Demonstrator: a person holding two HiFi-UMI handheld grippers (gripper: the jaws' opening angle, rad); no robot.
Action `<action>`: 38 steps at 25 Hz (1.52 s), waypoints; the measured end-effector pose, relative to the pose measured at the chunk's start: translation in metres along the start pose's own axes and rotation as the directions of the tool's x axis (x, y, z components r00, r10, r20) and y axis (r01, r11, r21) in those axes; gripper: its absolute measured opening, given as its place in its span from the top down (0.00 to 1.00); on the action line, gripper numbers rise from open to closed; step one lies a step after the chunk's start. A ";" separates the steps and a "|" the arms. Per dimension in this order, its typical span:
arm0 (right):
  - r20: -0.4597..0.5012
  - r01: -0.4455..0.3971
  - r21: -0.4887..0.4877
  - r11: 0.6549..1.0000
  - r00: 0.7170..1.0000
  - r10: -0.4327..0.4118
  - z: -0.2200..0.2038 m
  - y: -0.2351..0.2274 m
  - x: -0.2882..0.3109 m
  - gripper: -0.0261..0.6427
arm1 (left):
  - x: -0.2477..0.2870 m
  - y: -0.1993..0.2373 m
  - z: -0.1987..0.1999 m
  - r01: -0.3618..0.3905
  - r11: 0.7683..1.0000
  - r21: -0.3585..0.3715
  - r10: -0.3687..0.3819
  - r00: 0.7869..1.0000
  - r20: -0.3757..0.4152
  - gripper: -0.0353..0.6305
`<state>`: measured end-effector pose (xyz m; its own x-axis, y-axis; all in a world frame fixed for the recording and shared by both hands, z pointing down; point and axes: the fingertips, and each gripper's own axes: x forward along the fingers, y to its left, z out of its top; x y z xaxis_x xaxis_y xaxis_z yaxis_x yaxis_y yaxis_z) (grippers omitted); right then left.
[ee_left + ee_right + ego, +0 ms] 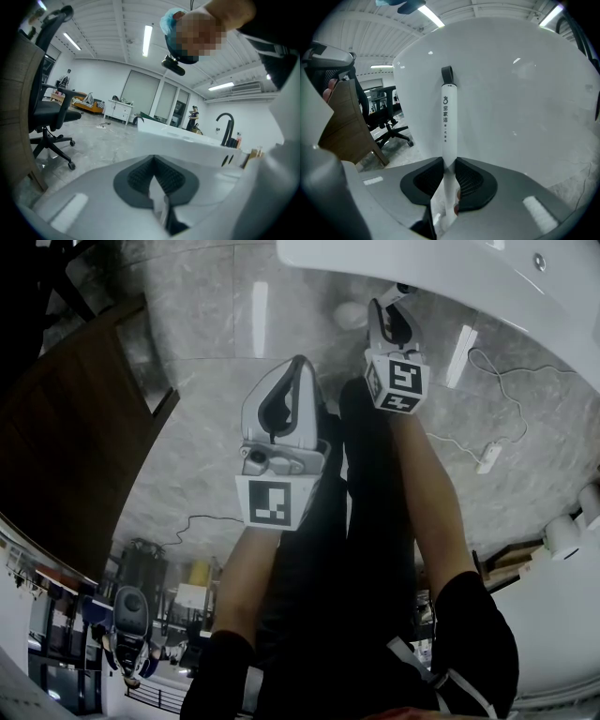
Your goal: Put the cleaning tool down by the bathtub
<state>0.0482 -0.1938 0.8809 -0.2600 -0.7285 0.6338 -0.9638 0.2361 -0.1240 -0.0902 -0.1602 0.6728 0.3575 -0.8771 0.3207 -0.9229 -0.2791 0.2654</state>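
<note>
— What does the right gripper (pixel 449 163) have?

— It is clenched on the cleaning tool (pixel 449 117), a slim white plastic stick. Both dark ribbed pads (pixel 469 180) press its sides. A dark hanging loop (pixel 446 75) tops it.

— Any writing on it?

— Yes, dark print runs down the stick: a round logo, then three characters that look like 宝家洁. The smaller characters below are too fine to read.

— Where is the tool?

— It stands upright in the jaws, right in front of the glossy white bathtub's (pixel 525 93) curved outer wall. I cannot tell whether it touches the wall, and its lower end is hidden behind the gripper.

— And the left gripper (pixel 153 160)?

— Its jaws are closed together with nothing between them. It points towards the tub's rim, where a black curved tap (pixel 227 125) rises.

— Other markings?

— Each gripper carries a white cube with black square patterns (pixel 398 382); those are codes, not words.

— The surroundings?

— There is a grey marbled floor (pixel 197 324), a brown wooden panel (pixel 347 122) to the left, a black office chair (pixel 47 110), and a white cable with a small block (pixel 489 457) lying on the floor near the tub.
</note>
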 end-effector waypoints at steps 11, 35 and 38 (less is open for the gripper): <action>0.008 -0.001 0.004 1.000 1.000 0.001 0.000 0.000 0.001 0.83 | 0.001 0.004 0.000 -0.010 1.000 -0.007 0.010 1.000 0.002 0.94; -0.070 -0.001 0.031 1.000 0.998 0.003 -0.014 0.000 -0.026 0.75 | -0.014 -0.004 0.016 -0.019 1.000 -0.023 0.019 1.000 -0.009 0.94; -0.079 0.003 0.028 1.000 0.997 -0.001 -0.011 0.000 -0.035 0.75 | -0.018 -0.008 0.024 -0.016 1.000 -0.025 0.016 1.000 -0.007 0.94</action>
<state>0.0582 -0.1617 0.8674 -0.2535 -0.6754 0.6925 -0.9659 0.2154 -0.1435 -0.0930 -0.1514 0.6431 0.3437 -0.8788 0.3311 -0.9246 -0.2549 0.2832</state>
